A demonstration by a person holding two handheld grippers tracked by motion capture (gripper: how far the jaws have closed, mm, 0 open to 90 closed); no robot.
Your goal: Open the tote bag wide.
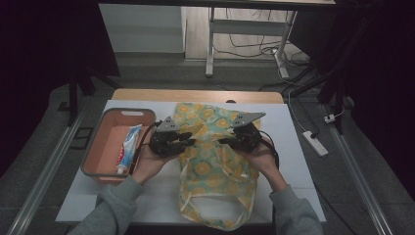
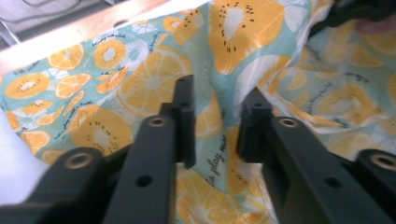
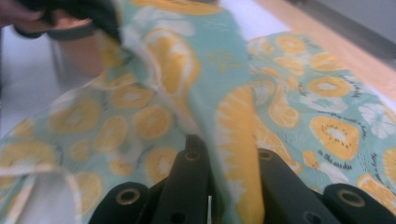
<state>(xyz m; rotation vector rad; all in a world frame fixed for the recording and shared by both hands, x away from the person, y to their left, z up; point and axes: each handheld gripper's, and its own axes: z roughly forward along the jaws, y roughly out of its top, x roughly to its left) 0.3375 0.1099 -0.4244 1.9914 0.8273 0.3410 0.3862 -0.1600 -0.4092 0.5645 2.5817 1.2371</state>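
Observation:
A cloth tote bag (image 1: pixel 215 166) printed with orange slices on teal lies across the white table top, handles toward the person. My left gripper (image 1: pixel 188 139) is at the bag's left edge. In the left gripper view, my left gripper (image 2: pixel 217 107) has its jaws apart, a raised ridge of the bag (image 2: pixel 149 84) lies in the gap, and the pads are off it. My right gripper (image 1: pixel 225 141) faces it from the right. In the right gripper view, my right gripper (image 3: pixel 229 149) is shut on a lifted fold of the bag (image 3: pixel 327 112).
A salmon-coloured basket (image 1: pixel 105 125) stands at the left of the table with a toothpaste tube (image 1: pixel 128 147) lying in it. The white table cover (image 1: pixel 293 147) is bare to the right of the bag. A wooden edge (image 1: pixel 195 95) runs along the far side.

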